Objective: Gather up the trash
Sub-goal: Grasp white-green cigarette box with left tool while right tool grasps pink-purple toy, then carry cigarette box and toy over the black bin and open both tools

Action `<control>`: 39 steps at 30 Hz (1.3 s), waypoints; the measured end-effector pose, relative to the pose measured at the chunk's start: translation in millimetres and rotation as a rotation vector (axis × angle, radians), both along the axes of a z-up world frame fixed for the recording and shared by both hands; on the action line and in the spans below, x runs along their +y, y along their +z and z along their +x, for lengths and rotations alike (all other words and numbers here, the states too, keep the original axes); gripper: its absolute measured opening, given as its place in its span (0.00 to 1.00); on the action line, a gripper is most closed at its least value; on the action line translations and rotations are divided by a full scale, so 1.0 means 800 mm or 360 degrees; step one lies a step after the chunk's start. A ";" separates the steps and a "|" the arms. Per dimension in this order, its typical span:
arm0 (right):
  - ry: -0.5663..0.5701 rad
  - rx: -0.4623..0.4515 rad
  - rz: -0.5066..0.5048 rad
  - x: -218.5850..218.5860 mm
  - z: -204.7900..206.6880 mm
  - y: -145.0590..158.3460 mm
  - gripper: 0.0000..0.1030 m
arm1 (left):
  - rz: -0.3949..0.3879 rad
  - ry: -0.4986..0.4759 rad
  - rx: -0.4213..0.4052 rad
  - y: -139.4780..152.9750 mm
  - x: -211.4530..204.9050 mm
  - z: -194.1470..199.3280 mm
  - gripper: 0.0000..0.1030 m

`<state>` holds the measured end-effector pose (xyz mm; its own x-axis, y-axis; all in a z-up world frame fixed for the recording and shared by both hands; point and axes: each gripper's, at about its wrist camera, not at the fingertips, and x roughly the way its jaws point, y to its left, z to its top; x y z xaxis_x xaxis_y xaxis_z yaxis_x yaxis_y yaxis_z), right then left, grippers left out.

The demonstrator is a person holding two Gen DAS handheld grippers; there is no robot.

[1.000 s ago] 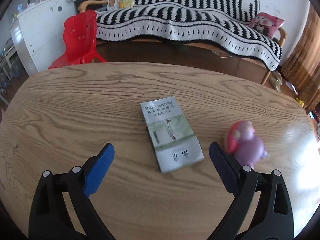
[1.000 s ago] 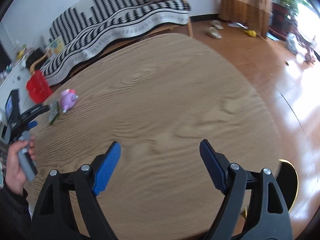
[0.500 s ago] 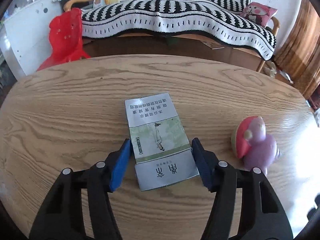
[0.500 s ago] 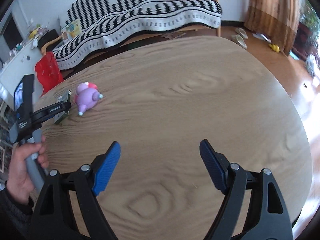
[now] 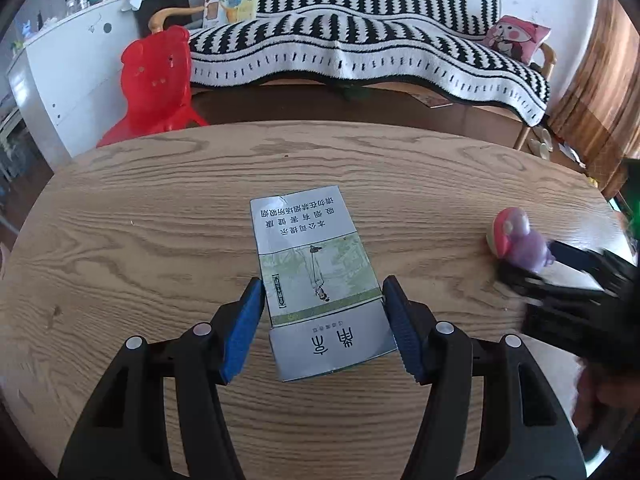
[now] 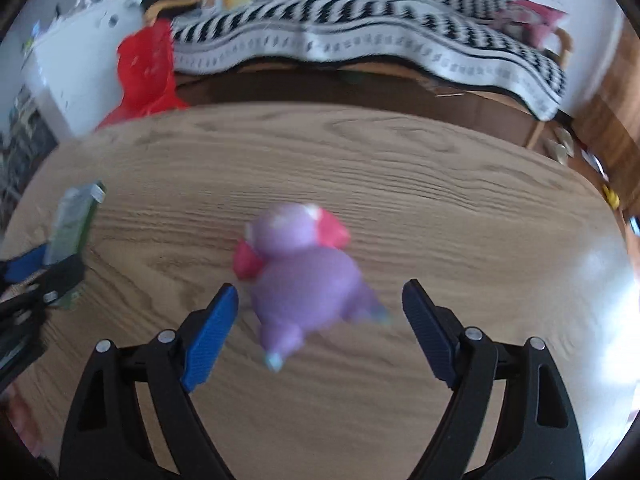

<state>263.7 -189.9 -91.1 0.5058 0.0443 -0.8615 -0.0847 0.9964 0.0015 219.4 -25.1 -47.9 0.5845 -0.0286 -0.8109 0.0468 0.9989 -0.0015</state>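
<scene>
A grey and green cigarette pack (image 5: 320, 280) lies flat on the round wooden table (image 5: 160, 240). My left gripper (image 5: 324, 328) is shut on the pack's near end, blue pads against both long sides. A purple and pink toy figure (image 6: 304, 276) lies on the table to the right of the pack; it also shows in the left wrist view (image 5: 518, 240). My right gripper (image 6: 316, 328) is open, one finger on each side of the toy, not touching it. The pack (image 6: 76, 224) and the left gripper show at the left of the right wrist view.
Beyond the table's far edge stand a red plastic child's chair (image 5: 156, 84), a sofa with a black and white striped blanket (image 5: 360, 52) and a white cabinet (image 5: 64, 64). A brown curtain (image 5: 604, 92) hangs at the right.
My left gripper has closed onto the cigarette pack. My right gripper has swung left across the table and now straddles the purple toy; its view is motion-blurred.
</scene>
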 end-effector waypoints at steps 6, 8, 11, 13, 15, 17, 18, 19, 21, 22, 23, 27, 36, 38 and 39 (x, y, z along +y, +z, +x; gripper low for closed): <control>-0.0046 0.0003 0.0081 -0.012 -0.007 0.006 0.51 | -0.0003 -0.0051 -0.0022 0.008 -0.006 -0.006 0.58; -0.0074 -0.0030 0.0071 -0.026 -0.034 0.014 0.49 | -0.0009 -0.0076 -0.0025 0.010 -0.013 -0.011 0.58; -0.0188 -0.0054 0.0076 -0.059 -0.089 0.024 0.49 | -0.0031 -0.0152 -0.0037 0.019 -0.034 -0.029 0.58; -0.0267 -0.0087 0.0005 -0.088 -0.146 0.032 0.49 | -0.0041 -0.0208 -0.0051 0.025 -0.051 -0.044 0.58; -0.0343 -0.0084 -0.0012 -0.115 -0.194 0.035 0.49 | -0.0058 -0.0285 -0.0066 0.032 -0.076 -0.064 0.58; -0.0471 -0.0077 -0.0051 -0.158 -0.257 0.038 0.49 | -0.0065 -0.0379 -0.0079 0.039 -0.105 -0.088 0.58; -0.0523 -0.0080 -0.0056 -0.176 -0.283 0.037 0.49 | -0.0076 -0.0436 -0.0088 0.043 -0.122 -0.103 0.58; -0.0581 -0.0079 -0.0071 -0.194 -0.310 0.038 0.49 | -0.0093 -0.0486 -0.0091 0.046 -0.137 -0.116 0.58; -0.0703 -0.0064 -0.0105 -0.232 -0.362 0.041 0.49 | -0.0126 -0.0599 -0.0109 0.054 -0.174 -0.148 0.58; -0.0764 -0.0062 -0.0087 -0.254 -0.390 0.043 0.49 | -0.0135 -0.0644 -0.0121 0.056 -0.190 -0.162 0.58; -0.0829 -0.0074 -0.0081 -0.273 -0.417 0.046 0.49 | -0.0144 -0.0699 -0.0130 0.058 -0.208 -0.177 0.58; -0.1105 -0.0115 -0.0026 -0.353 -0.532 0.051 0.50 | -0.0176 -0.0954 -0.0146 0.059 -0.294 -0.246 0.58; -0.1558 -0.0134 0.0101 -0.470 -0.722 0.029 0.50 | -0.0212 -0.1504 -0.0068 0.029 -0.453 -0.409 0.58; -0.1603 -0.0118 0.0124 -0.482 -0.746 0.021 0.50 | -0.0216 -0.1584 -0.0052 0.021 -0.475 -0.436 0.58; -0.1621 -0.0112 0.0124 -0.488 -0.754 0.019 0.50 | -0.0211 -0.1618 -0.0051 0.018 -0.484 -0.448 0.58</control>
